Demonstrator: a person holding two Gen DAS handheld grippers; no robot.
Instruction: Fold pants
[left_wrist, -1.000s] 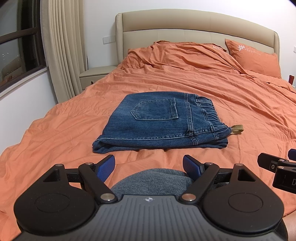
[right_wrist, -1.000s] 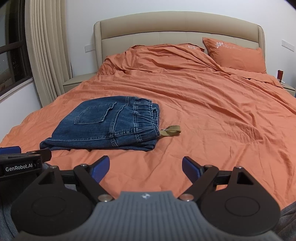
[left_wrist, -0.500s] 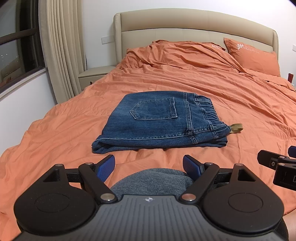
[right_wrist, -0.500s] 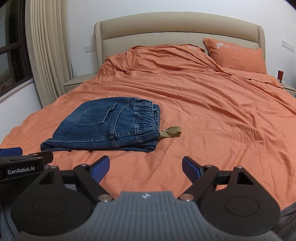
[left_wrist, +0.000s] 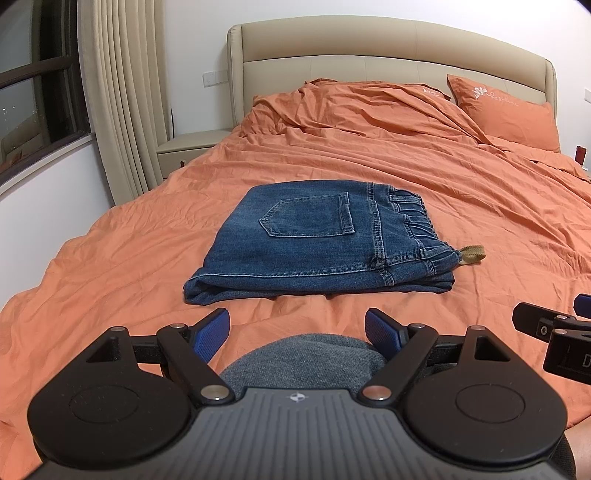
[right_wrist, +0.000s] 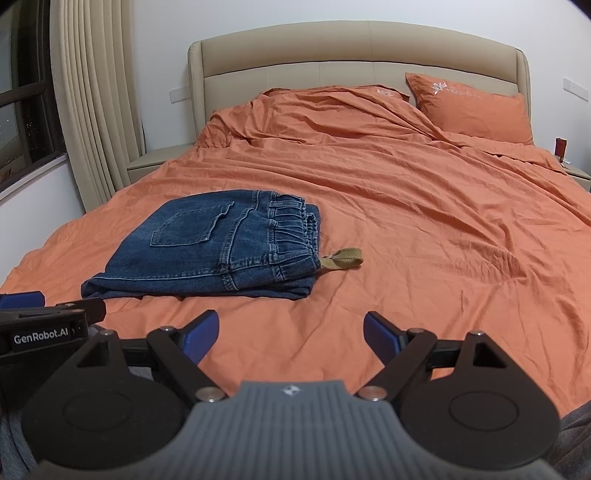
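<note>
At the centre of the left wrist view, the folded jeans (left_wrist: 321, 240) lie flat on the orange bed (left_wrist: 129, 258), back pocket up, waistband toward the right of the frame, with an olive strap (left_wrist: 471, 254) poking out at their right edge. Low in the frame the left claw (left_wrist: 297, 330) is held level and short of the jeans, its blue pads (left_wrist: 212, 332) wide apart and holding nothing; a grey knee (left_wrist: 303, 356) shows between them. The tip of the right claw (left_wrist: 554, 328) enters at the lower right edge. A bedside table (left_wrist: 188, 146) stands at upper left beside the curtain (left_wrist: 122, 103).

From the right wrist view the jeans (right_wrist: 218, 247) sit left of centre, the strap (right_wrist: 343, 258) just beside their right corner. Only this view shows the broad wrinkled stretch of bed (right_wrist: 443, 240) on the right. The right claw (right_wrist: 290, 338) is held level over bare sheet, pads spread apart, empty. The left claw (right_wrist: 40, 317) shows at the lower left edge, marked "GenRobot.AI".
</note>
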